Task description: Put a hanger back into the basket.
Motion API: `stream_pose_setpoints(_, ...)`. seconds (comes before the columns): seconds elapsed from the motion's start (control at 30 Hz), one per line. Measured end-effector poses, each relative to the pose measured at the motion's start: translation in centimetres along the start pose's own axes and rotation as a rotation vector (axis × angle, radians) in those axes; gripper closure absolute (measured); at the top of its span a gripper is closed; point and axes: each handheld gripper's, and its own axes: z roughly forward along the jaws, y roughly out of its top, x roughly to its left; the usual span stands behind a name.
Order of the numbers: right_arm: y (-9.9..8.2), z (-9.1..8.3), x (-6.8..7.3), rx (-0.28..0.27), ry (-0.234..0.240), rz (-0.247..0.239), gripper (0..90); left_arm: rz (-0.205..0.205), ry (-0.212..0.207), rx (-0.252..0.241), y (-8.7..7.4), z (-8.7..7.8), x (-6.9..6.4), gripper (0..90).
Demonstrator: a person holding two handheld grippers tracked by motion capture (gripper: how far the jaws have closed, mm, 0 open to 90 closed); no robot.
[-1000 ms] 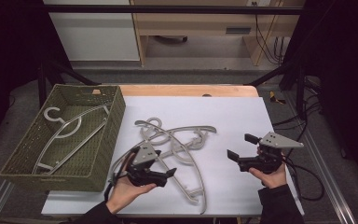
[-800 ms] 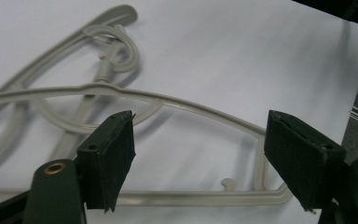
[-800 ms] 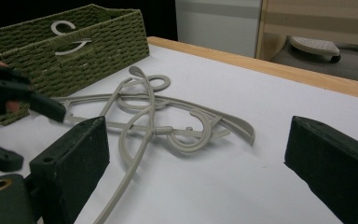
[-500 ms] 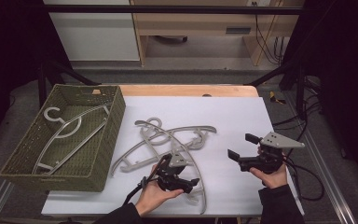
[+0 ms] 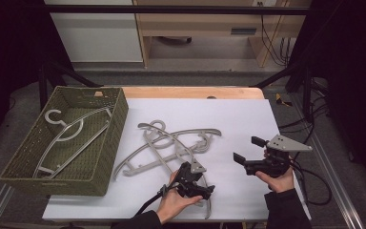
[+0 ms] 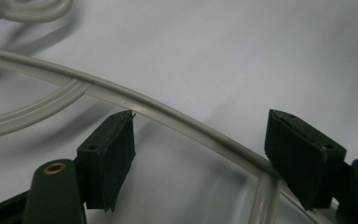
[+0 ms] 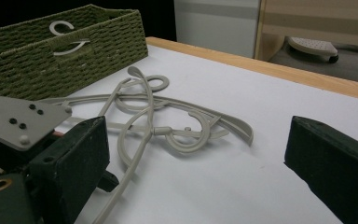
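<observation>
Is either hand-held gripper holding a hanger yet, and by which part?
Nothing is held. The left hand-held gripper has open jaws straddling a grey hanger at its curved arm, pads not pressing. The right hand-held gripper is open and empty.

Bare white table (image 5: 248,119) right of hanger pile (image 5: 171,143): open passage | green basket (image 5: 100,143) walls off left side | right gripper (image 5: 248,150) hovering over right edge

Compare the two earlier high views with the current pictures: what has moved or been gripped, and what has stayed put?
The left gripper has travelled rightward and down along the pile of hangers to its near curved arm. Its jaws, just opening again, straddle the arm without pressing. The right gripper, the basket and the hanger inside it have not moved.
</observation>
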Motion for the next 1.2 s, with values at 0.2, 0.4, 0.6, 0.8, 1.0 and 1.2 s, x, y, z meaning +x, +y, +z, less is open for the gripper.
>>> stream_pose_setpoints(0.2,0.0,0.0,0.0,0.001,0.002,-0.005,6.6,-0.01,-0.023,0.042,-0.1,0.3,-0.3,29.8)
stream_pose_setpoints(0.4,0.0,-0.1,0.0,-0.001,0.002,-0.004,6.6,-0.017,-0.062,0.104,-0.7,-1.3,0.8,42.2)
stream_pose_setpoints(0.6,0.0,0.0,0.1,0.006,0.001,-0.006,6.6,-0.014,-0.073,0.156,-2.5,-4.1,2.5,54.8)
stream_pose_setpoints(0.8,-0.1,0.2,0.2,0.015,0.002,-0.007,6.7,0.004,-0.039,0.194,-4.5,-6.9,4.1,65.7)
stream_pose_setpoints(1.0,-0.1,0.4,0.2,0.019,0.001,-0.01,6.7,0.004,-0.022,0.224,-6.0,-9.1,5.6,75.0)
stream_pose_setpoints(1.2,-0.2,0.5,0.2,0.024,0.003,-0.009,6.8,0.041,0.008,0.243,-6.7,-10.2,6.3,80.5)
